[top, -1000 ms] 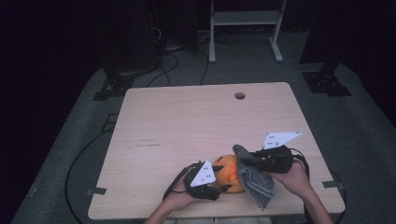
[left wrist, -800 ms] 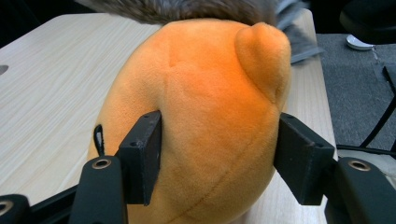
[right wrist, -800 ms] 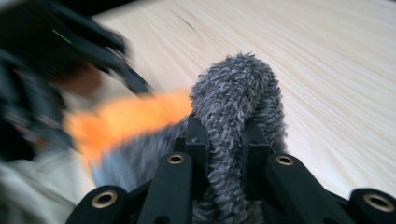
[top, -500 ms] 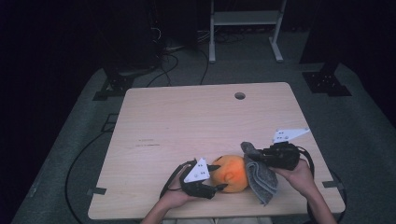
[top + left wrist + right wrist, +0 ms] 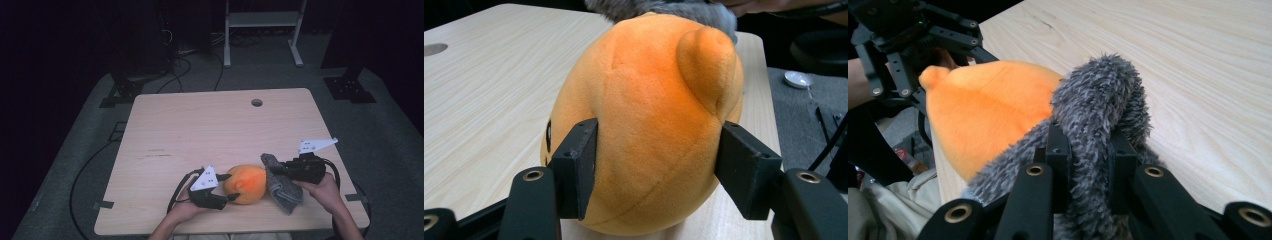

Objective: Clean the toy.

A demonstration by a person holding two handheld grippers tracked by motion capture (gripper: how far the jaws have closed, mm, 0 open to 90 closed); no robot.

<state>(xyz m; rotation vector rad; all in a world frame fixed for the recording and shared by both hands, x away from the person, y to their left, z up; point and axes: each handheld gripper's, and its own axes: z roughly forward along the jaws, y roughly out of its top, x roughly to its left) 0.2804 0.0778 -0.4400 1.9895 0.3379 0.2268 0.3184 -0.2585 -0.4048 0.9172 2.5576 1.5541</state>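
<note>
Here, the orange plush toy (image 5: 649,125) is clamped by the left gripper (image 5: 229,187); just beyond it, the grey fuzzy cloth (image 5: 1098,120) is pinched in the right gripper (image 5: 1088,155).

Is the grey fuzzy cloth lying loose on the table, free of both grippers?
No: the right gripper has its jaws shut on a fold of the grey fuzzy cloth.

The right claw (image 5: 278,170) has drawn the grey cloth (image 5: 282,187) rightward off the orange plush (image 5: 246,183).

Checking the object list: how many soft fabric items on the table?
2: round orange plush toy clamped in the left gripper; fuzzy grey cloth beside it, pinched by the right gripper.
</note>
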